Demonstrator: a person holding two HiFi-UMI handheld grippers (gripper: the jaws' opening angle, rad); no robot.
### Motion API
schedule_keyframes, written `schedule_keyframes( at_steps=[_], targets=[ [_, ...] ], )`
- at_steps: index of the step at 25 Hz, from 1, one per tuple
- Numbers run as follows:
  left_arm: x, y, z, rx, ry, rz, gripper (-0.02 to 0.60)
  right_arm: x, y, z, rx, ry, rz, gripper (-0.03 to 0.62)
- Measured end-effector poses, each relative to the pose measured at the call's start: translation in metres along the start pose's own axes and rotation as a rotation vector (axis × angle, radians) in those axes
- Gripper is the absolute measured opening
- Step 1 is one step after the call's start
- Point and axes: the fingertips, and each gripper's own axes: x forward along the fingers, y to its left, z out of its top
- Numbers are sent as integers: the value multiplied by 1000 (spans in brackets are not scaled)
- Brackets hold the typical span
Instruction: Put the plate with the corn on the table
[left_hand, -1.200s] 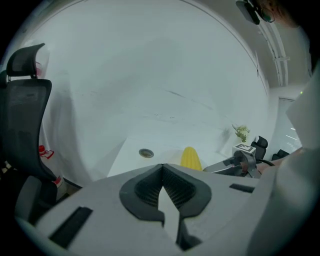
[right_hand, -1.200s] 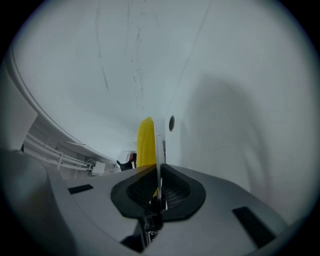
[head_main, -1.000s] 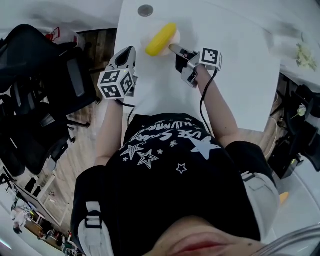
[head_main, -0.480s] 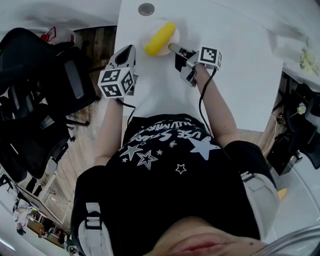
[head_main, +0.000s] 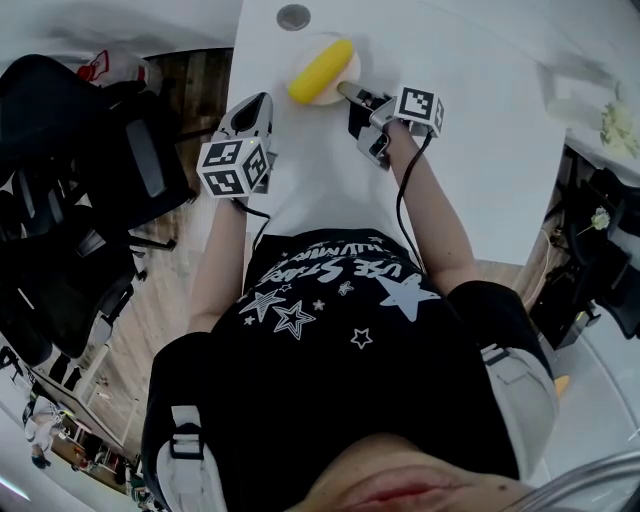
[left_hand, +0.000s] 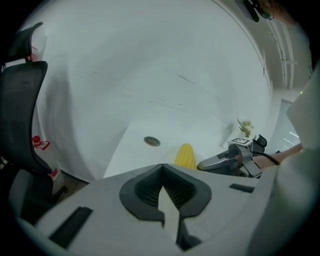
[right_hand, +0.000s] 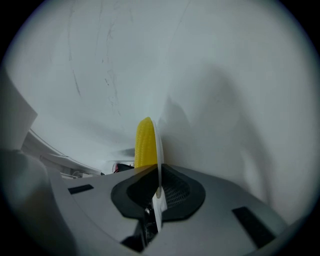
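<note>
A pale round plate (head_main: 350, 62) with a yellow corn cob (head_main: 320, 72) on it is over the far left part of the white table (head_main: 470, 130). My right gripper (head_main: 343, 90) is shut on the plate's near rim. In the right gripper view the plate (right_hand: 159, 150) runs edge-on out of the jaws of the right gripper (right_hand: 158, 187), with the corn (right_hand: 145, 142) beside it. Whether the plate touches the table I cannot tell. My left gripper (head_main: 262, 98) hangs shut and empty at the table's left edge. Its view shows the corn (left_hand: 185, 155) ahead.
A round grey grommet (head_main: 293, 16) sits in the table just beyond the plate. Black office chairs (head_main: 90, 180) stand to the left of the table. A small plant (head_main: 612, 110) and clutter lie at the far right.
The right gripper with the plate and corn has sunk slightly toward the tabletop, with its grip unchanged. The left gripper has dropped a little too.
</note>
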Motion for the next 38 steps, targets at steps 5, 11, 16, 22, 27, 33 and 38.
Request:
schedule_keyframes(
  at_steps=[5, 11, 16, 22, 27, 33, 38],
  targets=[
    [2, 0, -3, 1, 9, -2, 8, 4, 3, 3, -17, -26, -54, 17],
    [1, -5, -4, 10, 14, -7, 8, 4, 1, 6, -42, -40, -145, 17],
    [2, -8, -5, 11, 19, -5, 8, 2, 2, 8, -119, -30, -211, 18],
    [-1, -12, -8, 18, 30, -16, 8, 0, 1, 6, -294, -32, -307, 112],
    [-5, -12, -7, 28, 29, -11, 8, -2, -1, 1, -385, -12, -358, 132],
    [-10, -19, -9, 53, 33, -4, 8, -9, -3, -3, -585, 53, -455, 159],
    [-14, -25, -10, 61, 30, 6, 8, -17, -7, -4, -687, 70, -510, 173]
  ],
)
